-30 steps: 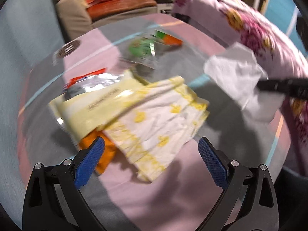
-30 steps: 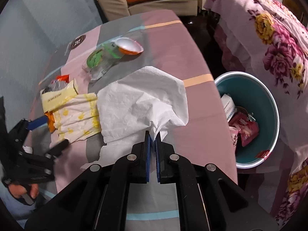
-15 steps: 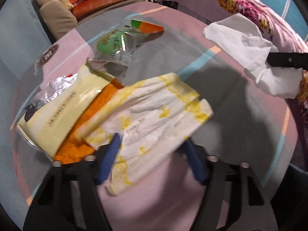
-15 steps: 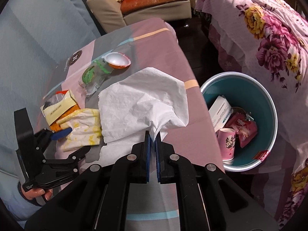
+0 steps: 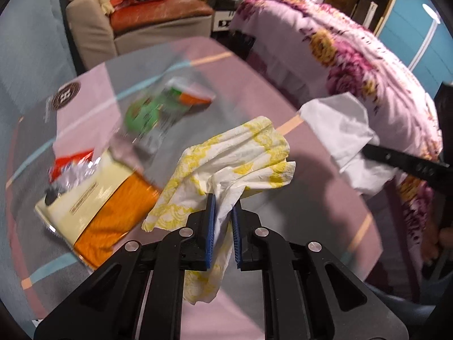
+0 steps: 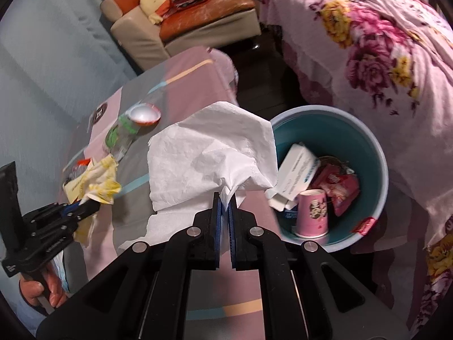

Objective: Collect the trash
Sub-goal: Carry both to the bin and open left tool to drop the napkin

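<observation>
My left gripper (image 5: 223,204) is shut on a yellow-patterned tissue (image 5: 240,153) and holds it above the table; it also shows in the right wrist view (image 6: 70,209) with the tissue (image 6: 102,181). My right gripper (image 6: 223,198) is shut on a white tissue (image 6: 209,158), held near the table's edge beside a teal bin (image 6: 365,147) on the floor. The white tissue (image 5: 339,127) also shows at the right of the left wrist view. The bin holds a pink cup (image 6: 311,212), a white box and red wrappers.
On the pink and grey tablecloth (image 5: 249,85) lie a yellow-orange packet (image 5: 96,206), a silver-red wrapper (image 5: 70,167) and a clear green-orange wrapper (image 5: 158,107). A floral-covered bed (image 6: 368,42) stands right of the bin. A sofa (image 5: 147,19) is at the back.
My left gripper closed on the yellow-patterned tissue and lifted it off the packet. My right gripper carried the white tissue closer to the bin.
</observation>
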A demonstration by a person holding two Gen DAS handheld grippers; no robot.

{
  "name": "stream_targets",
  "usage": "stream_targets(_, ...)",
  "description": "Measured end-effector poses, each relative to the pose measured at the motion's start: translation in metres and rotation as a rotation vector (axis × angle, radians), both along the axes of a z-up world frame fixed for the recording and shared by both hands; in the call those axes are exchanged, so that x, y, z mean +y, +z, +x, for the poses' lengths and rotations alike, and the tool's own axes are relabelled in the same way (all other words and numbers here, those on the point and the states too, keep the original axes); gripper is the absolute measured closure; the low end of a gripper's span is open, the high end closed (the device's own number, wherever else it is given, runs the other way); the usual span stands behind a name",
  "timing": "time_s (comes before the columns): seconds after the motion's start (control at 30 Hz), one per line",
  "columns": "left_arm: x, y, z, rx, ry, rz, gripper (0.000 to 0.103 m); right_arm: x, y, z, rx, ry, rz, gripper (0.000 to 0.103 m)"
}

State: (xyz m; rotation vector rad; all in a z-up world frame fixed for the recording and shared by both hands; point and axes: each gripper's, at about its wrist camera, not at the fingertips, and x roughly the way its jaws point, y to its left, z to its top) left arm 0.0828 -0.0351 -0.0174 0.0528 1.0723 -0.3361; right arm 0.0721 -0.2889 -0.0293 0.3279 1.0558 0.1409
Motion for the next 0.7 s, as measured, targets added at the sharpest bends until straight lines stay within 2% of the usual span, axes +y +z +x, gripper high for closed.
stream_targets(0.4, -0.106, 0.039, 0.018, -0.070, -0.119, -0.052, 0.091, -0.096, 0.025, -0.031, -0.087, -0.190, -0.005, 0.098)
stream_targets(0.53, -0.147, 0.036, 0.025, -0.064, -0.166, -0.058, 0.091, -0.120, 0.026, -0.040, -0.096, -0.233, -0.017, 0.098)
stream_targets(0.7, -0.184, 0.016, 0.033, -0.017, -0.200, -0.062, 0.091, -0.140, 0.020, -0.043, -0.084, -0.267, -0.027, 0.098)
